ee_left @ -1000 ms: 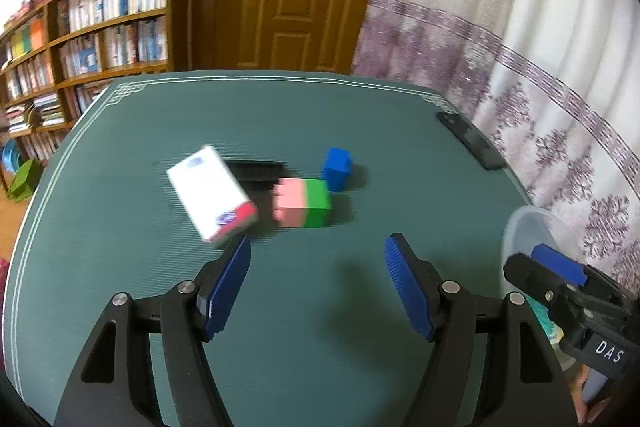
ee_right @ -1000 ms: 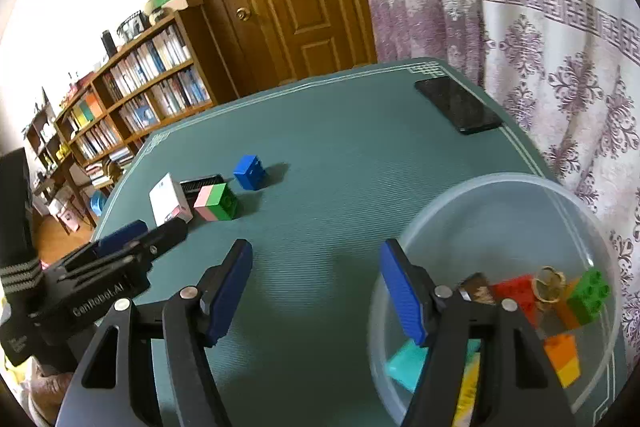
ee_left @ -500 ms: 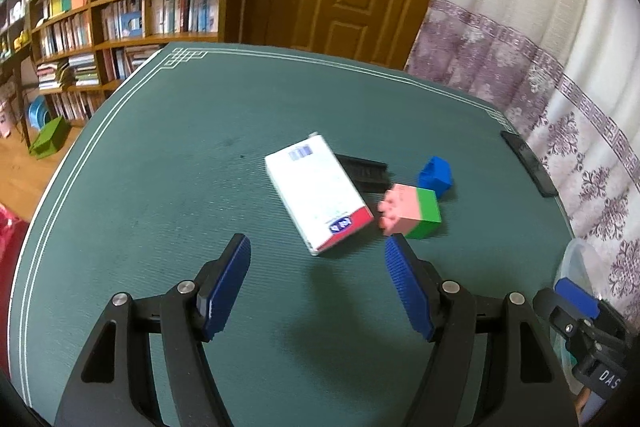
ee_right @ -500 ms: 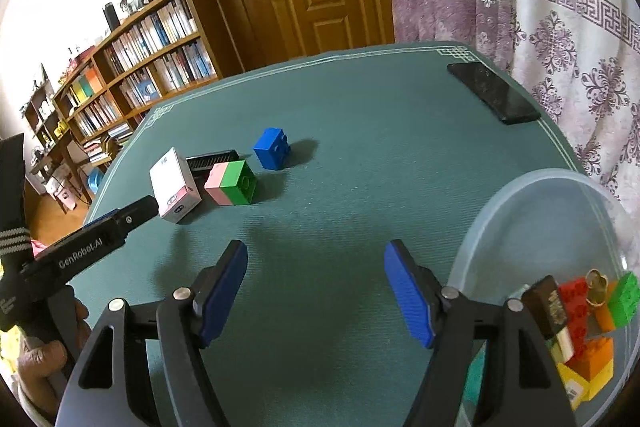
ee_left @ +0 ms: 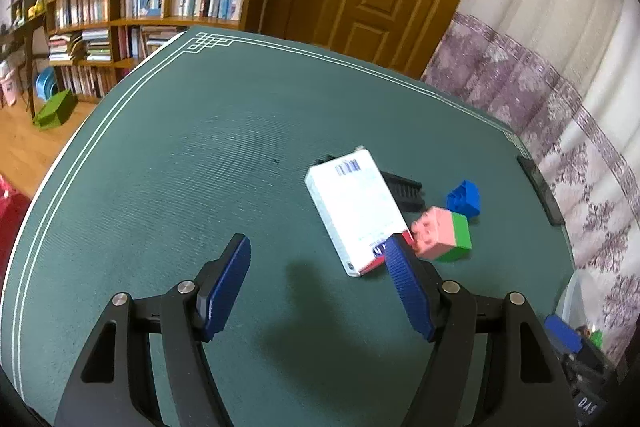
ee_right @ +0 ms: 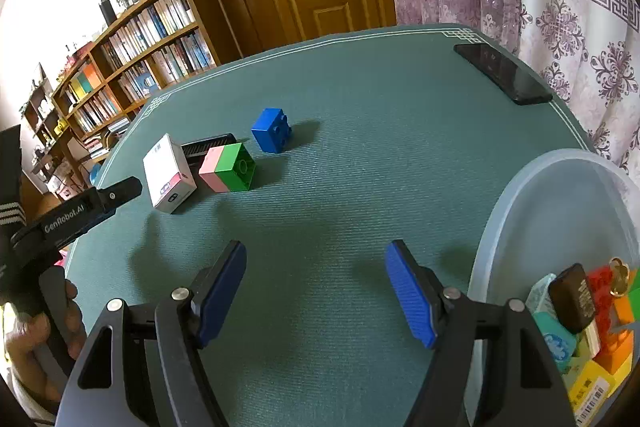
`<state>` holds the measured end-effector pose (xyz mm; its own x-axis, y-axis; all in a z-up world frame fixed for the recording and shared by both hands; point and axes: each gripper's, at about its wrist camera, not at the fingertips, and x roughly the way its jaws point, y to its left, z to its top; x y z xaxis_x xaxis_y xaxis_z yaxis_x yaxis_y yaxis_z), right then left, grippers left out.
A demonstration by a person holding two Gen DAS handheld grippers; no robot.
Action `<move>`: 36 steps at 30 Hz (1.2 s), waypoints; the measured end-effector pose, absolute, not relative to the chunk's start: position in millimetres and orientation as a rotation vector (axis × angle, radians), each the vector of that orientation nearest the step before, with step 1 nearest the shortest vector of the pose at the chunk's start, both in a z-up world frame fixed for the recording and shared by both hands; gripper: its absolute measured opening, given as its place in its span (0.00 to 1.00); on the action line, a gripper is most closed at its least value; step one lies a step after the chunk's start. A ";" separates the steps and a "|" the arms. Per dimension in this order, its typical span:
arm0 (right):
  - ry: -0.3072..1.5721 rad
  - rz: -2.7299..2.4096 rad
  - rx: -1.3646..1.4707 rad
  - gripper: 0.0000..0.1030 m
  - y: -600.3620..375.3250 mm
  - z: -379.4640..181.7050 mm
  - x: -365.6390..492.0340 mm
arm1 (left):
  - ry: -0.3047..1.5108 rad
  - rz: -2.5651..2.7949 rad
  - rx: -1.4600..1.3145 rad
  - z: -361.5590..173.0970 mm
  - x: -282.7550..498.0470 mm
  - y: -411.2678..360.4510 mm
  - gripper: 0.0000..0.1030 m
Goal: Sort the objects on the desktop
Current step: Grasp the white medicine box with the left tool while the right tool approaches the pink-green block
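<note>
A white card box lies on the green table, resting on a black comb. A pink and green brick sits to its right, a blue brick beyond it. My left gripper is open and empty, above the table just short of the box. It also shows in the right wrist view. My right gripper is open and empty, left of a clear bowl with several sorted items.
A black phone lies near the table's far right edge by the curtain. Bookshelves and a wooden door stand behind the table. The table mat's left half shows bare green cloth.
The left gripper has swung left and moved forward, so the box and bricks now sit at its right finger. The right gripper has drawn back from the bowl toward the bricks. Both stay open.
</note>
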<state>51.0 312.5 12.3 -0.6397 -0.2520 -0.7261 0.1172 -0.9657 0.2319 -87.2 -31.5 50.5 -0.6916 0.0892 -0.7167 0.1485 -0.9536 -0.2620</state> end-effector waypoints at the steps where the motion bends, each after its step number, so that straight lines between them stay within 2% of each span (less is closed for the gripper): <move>1: -0.243 -2.661 1.216 0.74 312.7 11.6 50.6 | 0.479 -2.814 1.218 50.4 -88.5 -32.9 0.71; 24: -0.213 -2.647 1.193 0.75 310.7 -2.3 46.6 | 0.501 -2.755 1.294 35.3 -145.0 -2.2 0.71; 30: -0.168 -2.646 1.186 0.75 304.9 -4.0 47.5 | 0.426 -2.772 1.280 29.1 -145.8 -0.9 0.71; 36: -0.136 -2.635 1.192 0.75 298.7 -5.0 48.0 | 0.372 -2.816 1.241 32.6 -138.5 -1.7 0.56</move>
<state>48.0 298.7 -5.0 -0.6360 -0.2602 -0.7265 0.1841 -0.9654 0.1845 -138.5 -1.7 32.6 -0.6788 0.0583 -0.7320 0.1336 -0.9704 -0.2012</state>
